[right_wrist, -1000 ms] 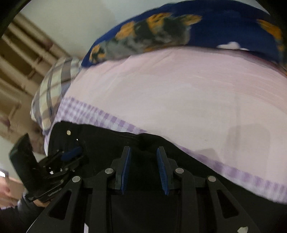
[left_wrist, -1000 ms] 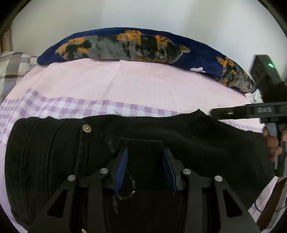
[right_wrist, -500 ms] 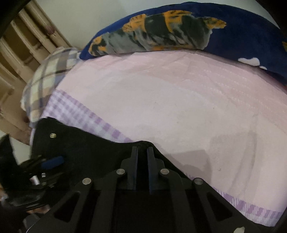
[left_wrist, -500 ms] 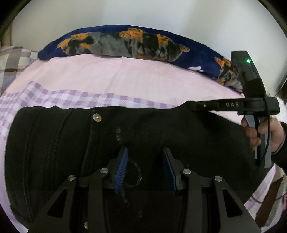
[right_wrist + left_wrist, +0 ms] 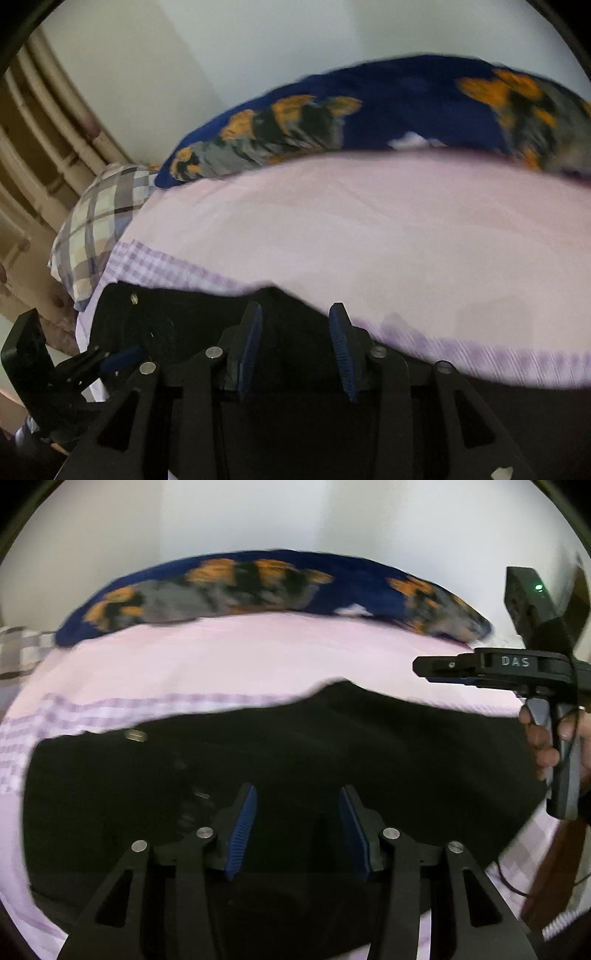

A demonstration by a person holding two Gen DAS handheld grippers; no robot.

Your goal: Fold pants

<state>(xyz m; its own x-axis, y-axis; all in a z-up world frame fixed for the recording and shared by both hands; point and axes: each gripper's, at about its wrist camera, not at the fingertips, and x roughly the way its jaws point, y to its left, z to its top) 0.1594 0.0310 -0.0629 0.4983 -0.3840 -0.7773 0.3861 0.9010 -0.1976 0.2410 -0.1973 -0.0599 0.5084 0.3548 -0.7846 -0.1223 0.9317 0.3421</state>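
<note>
So the pants (image 5: 295,775) are lying flat on the bed sheet (image 5: 258,657), near edge of the bed. Behind them there's bare sheet, then a long blanket (image 5: 258,587) bunched along the wall (image 5: 295,513). A pillow (image 5: 99,225) sits at the far left corner, next to the blanket's end. Left gripper (image 5: 297,830) hangs over the pants' middle, right gripper (image 5: 295,347) over their far edge.

Soft even daylight, motion blur w/ fisheye warp at edges, black pants (image 5: 295,760) lose detail.
</note>
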